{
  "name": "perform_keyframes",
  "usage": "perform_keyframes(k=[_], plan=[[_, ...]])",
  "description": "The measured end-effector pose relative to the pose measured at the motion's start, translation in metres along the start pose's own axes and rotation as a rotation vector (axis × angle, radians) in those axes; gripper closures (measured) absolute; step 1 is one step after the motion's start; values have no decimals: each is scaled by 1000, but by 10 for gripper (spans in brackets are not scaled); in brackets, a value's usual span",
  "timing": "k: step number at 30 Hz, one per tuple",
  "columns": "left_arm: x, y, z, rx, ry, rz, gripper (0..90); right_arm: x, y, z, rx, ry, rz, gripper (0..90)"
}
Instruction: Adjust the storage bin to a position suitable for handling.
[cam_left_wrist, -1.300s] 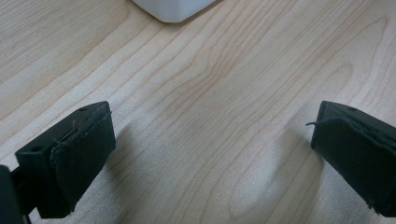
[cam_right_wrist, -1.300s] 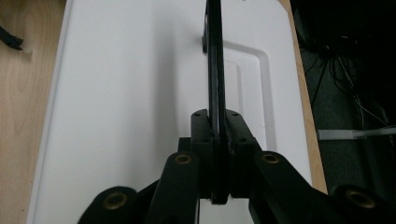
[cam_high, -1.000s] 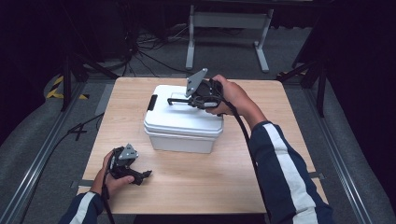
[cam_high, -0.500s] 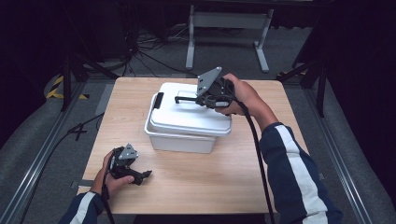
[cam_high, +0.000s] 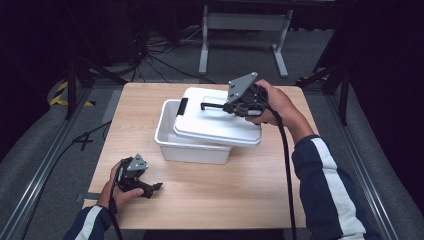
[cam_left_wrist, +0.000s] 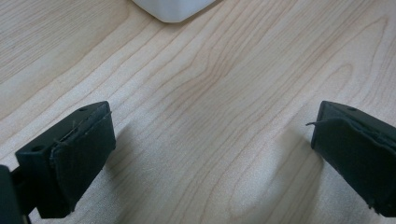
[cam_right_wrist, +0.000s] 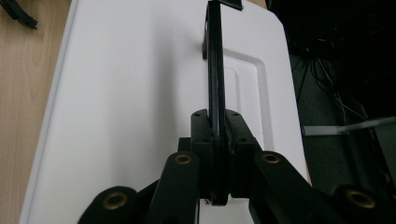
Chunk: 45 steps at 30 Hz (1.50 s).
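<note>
The white lid (cam_high: 216, 122) sits askew over the white bin (cam_high: 190, 145), shifted off its left rim. Its black handle (cam_right_wrist: 215, 70) runs straight out from between the jaws of the right gripper (cam_right_wrist: 215, 140), which are clamped tight on it. The left gripper (cam_left_wrist: 208, 154), jaws spread wide and empty, hovers over bare wooden table (cam_left_wrist: 224, 84); a corner of the bin lies ahead of them.
</note>
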<state>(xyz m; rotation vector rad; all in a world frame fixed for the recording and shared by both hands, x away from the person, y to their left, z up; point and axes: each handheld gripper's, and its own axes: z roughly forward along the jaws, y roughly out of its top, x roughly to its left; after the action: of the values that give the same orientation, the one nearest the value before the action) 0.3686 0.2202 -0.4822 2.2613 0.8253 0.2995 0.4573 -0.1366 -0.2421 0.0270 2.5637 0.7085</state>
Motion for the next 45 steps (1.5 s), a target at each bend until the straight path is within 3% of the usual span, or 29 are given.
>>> perform_keyframes(k=[19,32,45], plan=[[0,0,0,-5,3,-1,2,2,-46,-36,-6,-33,55,845],[0,0,0,-3,3,2,2,0,-95,-64,33,-67,112,845],[0,0,0,-3,3,2,2,2,-139,-80,56,-91,181,844]])
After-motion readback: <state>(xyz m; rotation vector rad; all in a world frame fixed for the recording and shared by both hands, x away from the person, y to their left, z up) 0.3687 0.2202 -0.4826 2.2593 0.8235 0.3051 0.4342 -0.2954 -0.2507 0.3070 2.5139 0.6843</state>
